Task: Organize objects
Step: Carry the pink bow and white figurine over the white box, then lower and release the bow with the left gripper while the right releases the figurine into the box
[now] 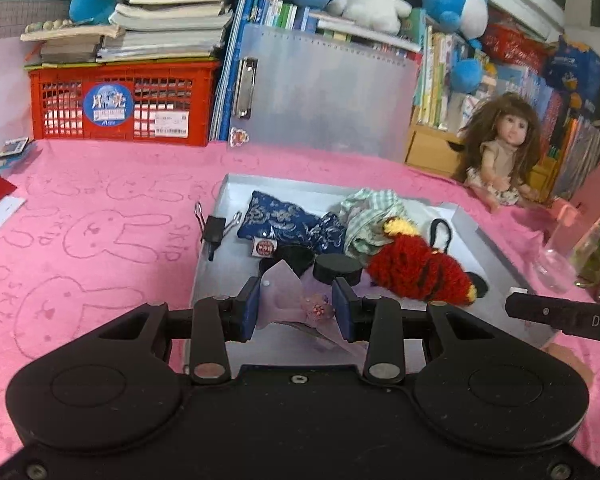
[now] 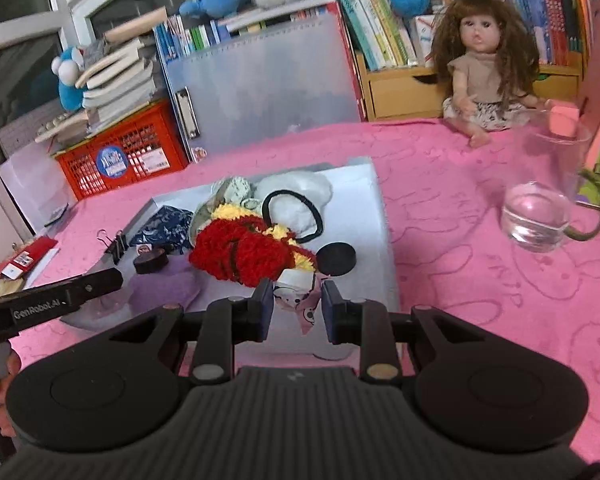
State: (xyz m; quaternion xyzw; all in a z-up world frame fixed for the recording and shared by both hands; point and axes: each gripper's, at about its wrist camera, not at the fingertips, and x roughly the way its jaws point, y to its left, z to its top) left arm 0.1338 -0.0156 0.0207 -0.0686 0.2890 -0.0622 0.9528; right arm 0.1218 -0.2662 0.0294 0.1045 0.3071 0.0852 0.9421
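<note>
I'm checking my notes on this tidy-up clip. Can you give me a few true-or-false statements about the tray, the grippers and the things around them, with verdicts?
1. The left gripper holds a purple pouch. True.
2. The doll lies in the tray. False: it sits on the pink cloth beyond the tray.
3. A binder clip is on the tray's left rim. True.
4. The glass stands inside the tray. False: it stands on the cloth, right of the tray.
5. The red knitted toy is in the tray. True.

Fuzzy red yarn toy (image 1: 418, 270); matt grey tray (image 1: 488, 256); pink terry towel (image 1: 100, 216) with stamped rabbits; glossy clear glass cup (image 2: 540, 204); shiny blue brocade pouch (image 1: 288, 224).
</note>
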